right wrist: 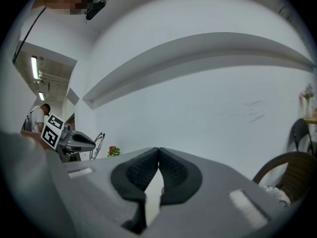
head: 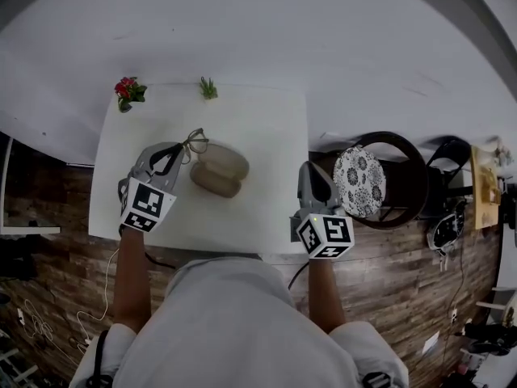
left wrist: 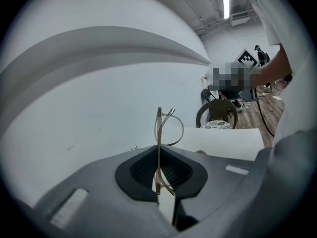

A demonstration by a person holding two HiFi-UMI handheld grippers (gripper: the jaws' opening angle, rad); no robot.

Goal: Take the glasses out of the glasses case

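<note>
While left gripper (head: 182, 153) jaws pinch glasses (head: 195, 142) beside case (head: 220, 170), right gripper (head: 313, 170) jaws pressed together, at table (head: 258, 120) edge.

We've got thin wire-framed metal glasses (left wrist: 158, 133) glinting between the black ribbed rubbery pads (left wrist: 141, 170) of the smooth matt grey plastic left gripper (left wrist: 159, 157). The tan oval glasses case (head: 220, 170) looks matt, perhaps cloth-covered. The white table (head: 266, 128) is smooth and matt, the brown wooden plank floor (head: 48, 249) rough-grained.
</note>
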